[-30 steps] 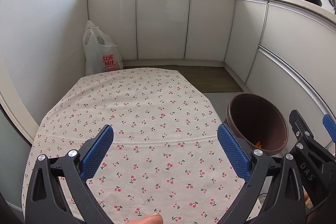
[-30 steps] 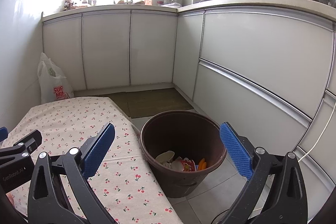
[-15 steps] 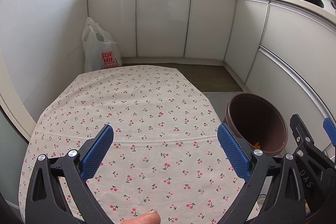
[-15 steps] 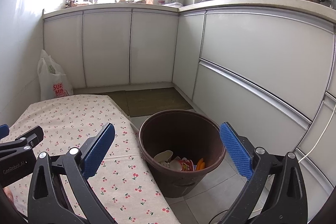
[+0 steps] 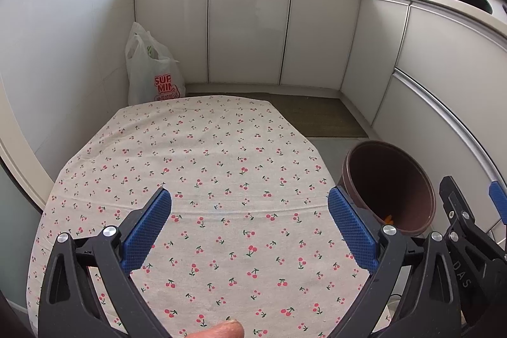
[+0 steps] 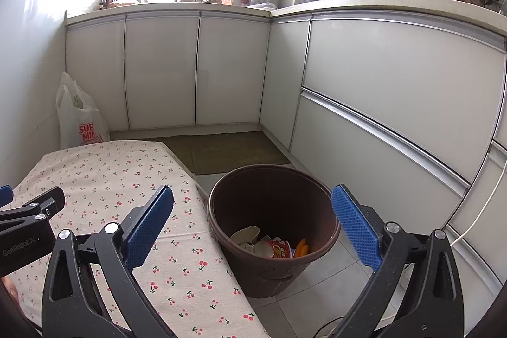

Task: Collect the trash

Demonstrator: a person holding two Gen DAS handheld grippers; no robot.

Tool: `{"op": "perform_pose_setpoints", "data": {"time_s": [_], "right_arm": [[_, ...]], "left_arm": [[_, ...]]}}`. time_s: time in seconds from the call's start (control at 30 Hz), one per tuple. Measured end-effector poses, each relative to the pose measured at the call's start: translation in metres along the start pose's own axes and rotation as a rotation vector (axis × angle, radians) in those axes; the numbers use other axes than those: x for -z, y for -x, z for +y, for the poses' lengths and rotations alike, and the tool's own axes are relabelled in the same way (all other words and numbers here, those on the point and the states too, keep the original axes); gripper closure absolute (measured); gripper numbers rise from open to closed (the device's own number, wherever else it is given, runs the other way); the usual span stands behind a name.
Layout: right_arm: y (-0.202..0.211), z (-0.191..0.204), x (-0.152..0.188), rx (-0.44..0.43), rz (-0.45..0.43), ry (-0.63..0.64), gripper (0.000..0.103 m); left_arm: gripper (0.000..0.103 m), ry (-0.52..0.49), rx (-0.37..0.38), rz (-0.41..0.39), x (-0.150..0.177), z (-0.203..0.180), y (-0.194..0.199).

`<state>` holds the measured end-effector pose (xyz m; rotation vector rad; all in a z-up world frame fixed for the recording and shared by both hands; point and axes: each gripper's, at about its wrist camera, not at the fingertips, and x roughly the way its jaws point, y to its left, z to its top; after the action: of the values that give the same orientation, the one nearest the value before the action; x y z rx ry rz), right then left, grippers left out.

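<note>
Trash (image 6: 272, 244) lies at the bottom of the brown bin (image 6: 320, 189): a pale crumpled piece, a red-printed wrapper and orange bits, touching one another. The bin stands upright on the tiled floor, just beside the right edge of the table, which is covered with a cherry-print cloth (image 5: 202, 167). The right gripper (image 6: 252, 224) hangs above the bin mouth, jaws spread wide, nothing between them. The left gripper (image 5: 250, 225) is over the cloth, jaws likewise wide apart and holding nothing. A fingertip (image 5: 221, 331) shows at the bottom edge of the left wrist view. A white plastic bag (image 5: 152, 72) stands on the floor behind the table, against the cabinets (image 5: 250, 27).
</note>
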<state>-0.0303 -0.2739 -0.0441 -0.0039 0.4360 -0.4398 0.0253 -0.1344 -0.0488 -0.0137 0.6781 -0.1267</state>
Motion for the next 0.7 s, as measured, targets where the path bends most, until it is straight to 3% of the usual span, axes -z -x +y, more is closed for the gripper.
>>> {"op": "perform_pose_setpoints", "data": {"time_s": [0.7], "right_arm": [[-0.0017, 0.0017, 0.0013, 0.002, 0.003, 0.007, 0.007]], "left_arm": [[0.007, 0.007, -0.006, 0.018, 0.0029, -0.0002, -0.0064]]}}
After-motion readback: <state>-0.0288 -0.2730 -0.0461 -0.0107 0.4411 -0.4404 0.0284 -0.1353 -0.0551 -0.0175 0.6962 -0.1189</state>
